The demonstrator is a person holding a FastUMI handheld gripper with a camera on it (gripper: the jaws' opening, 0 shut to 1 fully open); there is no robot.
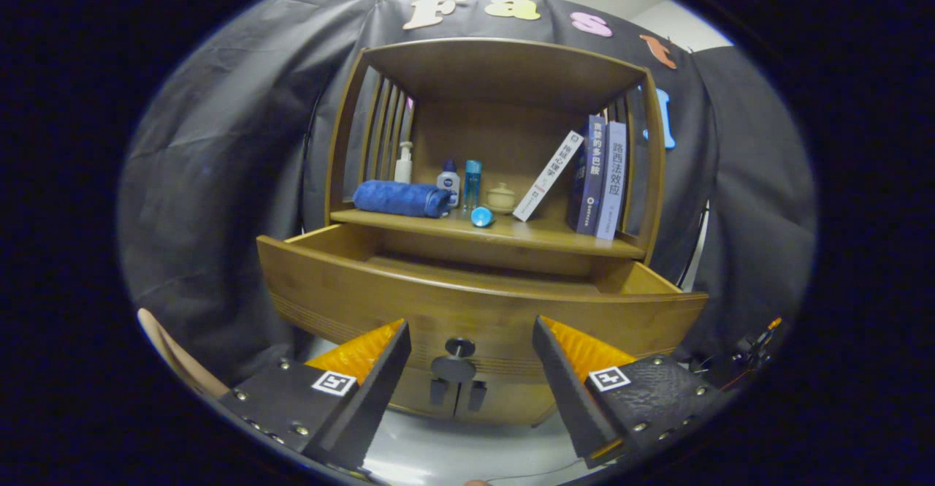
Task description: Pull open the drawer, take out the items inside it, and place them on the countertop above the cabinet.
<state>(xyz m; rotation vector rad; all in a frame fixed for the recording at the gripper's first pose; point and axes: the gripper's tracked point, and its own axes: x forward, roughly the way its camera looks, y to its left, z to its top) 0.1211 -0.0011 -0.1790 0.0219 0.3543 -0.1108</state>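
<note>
Claw fingers (471, 340) stand wide apart and hold nothing. Between them, a little way ahead, sits the round dark knob (459, 347) on the drawer (467, 310) front. The fingers do not touch the knob. It looks like the claw is lined up on it because that is the part you pull.

The drawer is pulled out toward the claw. Its front wall is tall from this low spot, so it hides the bottom of the drawer. Whether any items lie inside cannot be told. The claw would likely have to rise above the front wall to look in and reach down.

Above the drawer is the countertop (555, 236), the wooden shelf of the cabinet (504, 69). This is where the items should go. It already holds a rolled blue towel (402, 199), a white pump bottle (403, 163), a small white bottle with a dark cap (448, 179), a tall blue bottle (472, 183), a little cream jar with a lid (501, 198) and a small blue round thing (481, 216) near the front edge. At the right side, books (599, 179) stand up, and one white book (548, 176) leans on them. There is bare wood in front of the books, so that looks like a good spot to set things down.
</note>
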